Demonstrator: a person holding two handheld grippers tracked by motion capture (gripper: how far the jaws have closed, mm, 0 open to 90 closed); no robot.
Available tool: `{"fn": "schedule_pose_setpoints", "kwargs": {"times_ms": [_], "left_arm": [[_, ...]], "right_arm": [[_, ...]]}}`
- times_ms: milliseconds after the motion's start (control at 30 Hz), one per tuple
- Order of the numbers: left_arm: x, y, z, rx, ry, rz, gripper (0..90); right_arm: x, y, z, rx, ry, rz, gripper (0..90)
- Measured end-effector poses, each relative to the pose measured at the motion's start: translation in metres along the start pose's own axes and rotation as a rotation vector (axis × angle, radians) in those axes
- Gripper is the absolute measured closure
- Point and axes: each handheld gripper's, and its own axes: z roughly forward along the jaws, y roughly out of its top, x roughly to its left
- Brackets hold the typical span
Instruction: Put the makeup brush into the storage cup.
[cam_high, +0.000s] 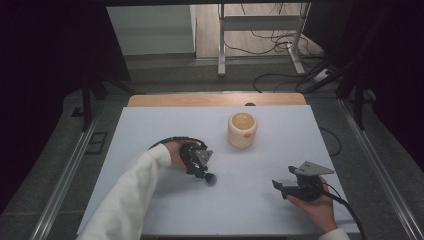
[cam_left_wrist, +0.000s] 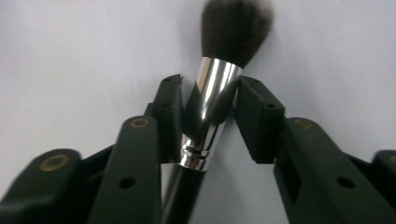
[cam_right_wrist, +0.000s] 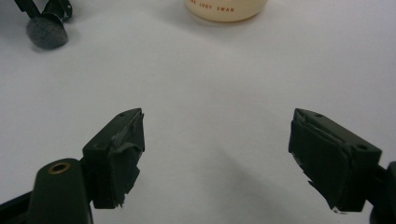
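A makeup brush (cam_left_wrist: 211, 100) with a black handle, shiny silver ferrule and dark bristles lies on the white table (cam_high: 165, 130). My left gripper (cam_left_wrist: 208, 86) has its pads against both sides of the ferrule, shut on the brush. In the high view this left gripper (cam_high: 201, 172) sits left of the table's centre, with the brush head (cam_high: 210, 179) poking out toward the right. My right gripper (cam_high: 276, 185) rests at the near right, and its jaws (cam_right_wrist: 217, 140) stand wide open over bare table. The brush head (cam_right_wrist: 46, 32) lies far off at its upper left.
A cream-coloured cup (cam_high: 242, 131) with an orange mark stands upright behind the table's centre; its base (cam_right_wrist: 226, 9) carries small printed letters. A wooden strip (cam_high: 215, 99) borders the far edge. Cables and a metal stand are on the floor beyond.
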Motion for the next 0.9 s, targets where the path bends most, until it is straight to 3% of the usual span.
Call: {"fn": "schedule_pose_setpoints", "kwargs": {"times_ms": [67, 200, 367, 467, 567, 633, 667, 767, 900], "left_arm": [[0.0, 0.0, 0.0, 0.002, -0.004, 0.009, 70.8], [-0.001, 0.001, 0.0, 0.01, -0.001, 0.018, 71.0], [-0.002, 0.002, -0.001, 0.02, 0.004, -0.016, 71.1], [-0.003, 0.005, -0.007, 0.069, 0.019, -0.115, 71.1], [-0.007, 0.005, -0.016, 0.071, 0.039, -0.174, 71.0], [-0.008, 0.005, -0.019, 0.07, 0.05, -0.186, 71.0], [-0.012, 0.005, -0.024, 0.067, 0.08, -0.227, 71.0], [-0.017, 0.004, -0.029, 0.068, 0.122, -0.292, 71.1], [-0.023, 0.0, -0.033, 0.063, 0.131, -0.385, 71.1]], "right_arm": [[0.0, 0.0, 0.0, 0.0, 0.001, 0.001, 19.1], [0.0, 0.0, 0.0, -0.002, 0.001, 0.002, 19.1], [0.0, 0.0, -0.001, -0.003, 0.001, 0.002, 19.1], [0.0, 0.0, -0.001, -0.004, 0.001, 0.003, 19.1], [0.0, 0.0, -0.001, -0.005, 0.002, 0.004, 19.2], [0.0, 0.0, -0.001, -0.006, 0.001, 0.004, 19.2], [0.0, 0.0, -0.002, -0.007, 0.002, 0.006, 19.2], [0.0, 0.0, -0.001, -0.008, 0.002, 0.008, 19.3], [0.0, 0.001, -0.001, -0.008, 0.003, 0.011, 19.3]]}}
